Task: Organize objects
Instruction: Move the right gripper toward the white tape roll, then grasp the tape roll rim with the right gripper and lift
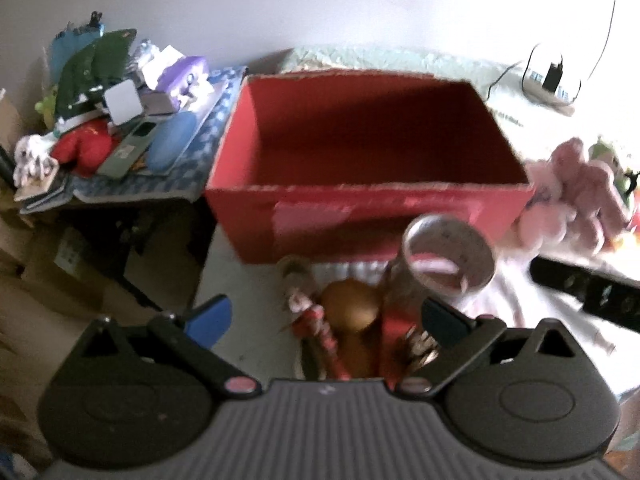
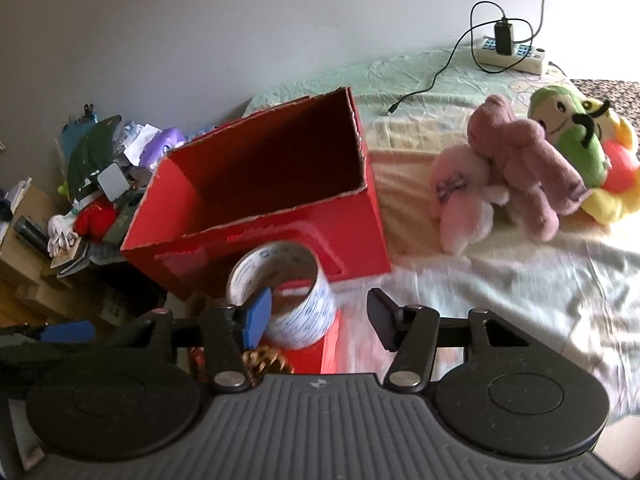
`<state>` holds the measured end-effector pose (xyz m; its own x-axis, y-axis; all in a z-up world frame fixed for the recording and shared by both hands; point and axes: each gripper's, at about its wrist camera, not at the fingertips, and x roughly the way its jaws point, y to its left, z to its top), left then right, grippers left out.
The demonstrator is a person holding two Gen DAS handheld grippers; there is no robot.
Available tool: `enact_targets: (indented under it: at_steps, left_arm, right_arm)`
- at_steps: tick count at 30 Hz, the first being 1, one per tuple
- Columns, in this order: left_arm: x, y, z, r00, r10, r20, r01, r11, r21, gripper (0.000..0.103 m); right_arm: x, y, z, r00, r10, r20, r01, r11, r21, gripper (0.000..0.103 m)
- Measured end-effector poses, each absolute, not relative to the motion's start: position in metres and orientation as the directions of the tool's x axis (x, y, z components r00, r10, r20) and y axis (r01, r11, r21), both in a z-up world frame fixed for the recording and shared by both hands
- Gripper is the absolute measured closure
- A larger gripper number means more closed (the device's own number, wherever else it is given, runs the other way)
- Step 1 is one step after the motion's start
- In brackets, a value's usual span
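Note:
An open, empty red cardboard box point(image 1: 360, 200) point(image 2: 260, 208) stands on the bed. In front of it a roll of printed tape point(image 1: 448, 256) point(image 2: 284, 292) stands on a low red thing point(image 2: 316, 344). My right gripper point(image 2: 320, 312) is open around the roll: its blue left pad point(image 2: 256, 320) overlaps the roll's near side, while the right finger stays apart from it. My left gripper point(image 1: 328, 320) is open wide above a brown round thing point(image 1: 352, 308) and a small red figure point(image 1: 308, 312), holding nothing. The tape roll sits just beyond its right finger.
Pink point(image 2: 464, 200), mauve point(image 2: 524, 168) and green point(image 2: 568, 132) plush toys lie right of the box. A power strip point(image 2: 512, 54) with a charger cable sits by the wall. A cluttered side table point(image 1: 112, 128) stands left of the bed edge.

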<state>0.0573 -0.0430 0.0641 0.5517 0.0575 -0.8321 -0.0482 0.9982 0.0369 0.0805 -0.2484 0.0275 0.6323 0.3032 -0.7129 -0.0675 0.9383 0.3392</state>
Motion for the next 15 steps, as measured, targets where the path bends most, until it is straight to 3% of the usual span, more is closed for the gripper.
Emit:
enact_targets:
  at_steps: [6, 8, 15]
  left_arm:
    - [0.081, -0.067, 0.064, 0.543, -0.006, -0.84, -0.016, 1.0, -0.017, 0.009]
    - [0.091, -0.071, 0.061, 0.524, 0.0, -0.852, -0.025, 1.0, -0.016, 0.019]
    - [0.108, -0.072, 0.041, 0.471, 0.052, -0.881, -0.073, 0.997, 0.02, 0.02]
  right_arm:
    - [0.114, -0.254, 0.019, 0.593, 0.359, -0.721, -0.123, 0.925, 0.36, 0.056]
    - [0.125, -0.252, 0.013, 0.567, 0.378, -0.731, -0.141, 0.92, 0.366, 0.06]
    - [0.143, -0.248, -0.006, 0.492, 0.421, -0.762, -0.181, 0.906, 0.383, 0.061]
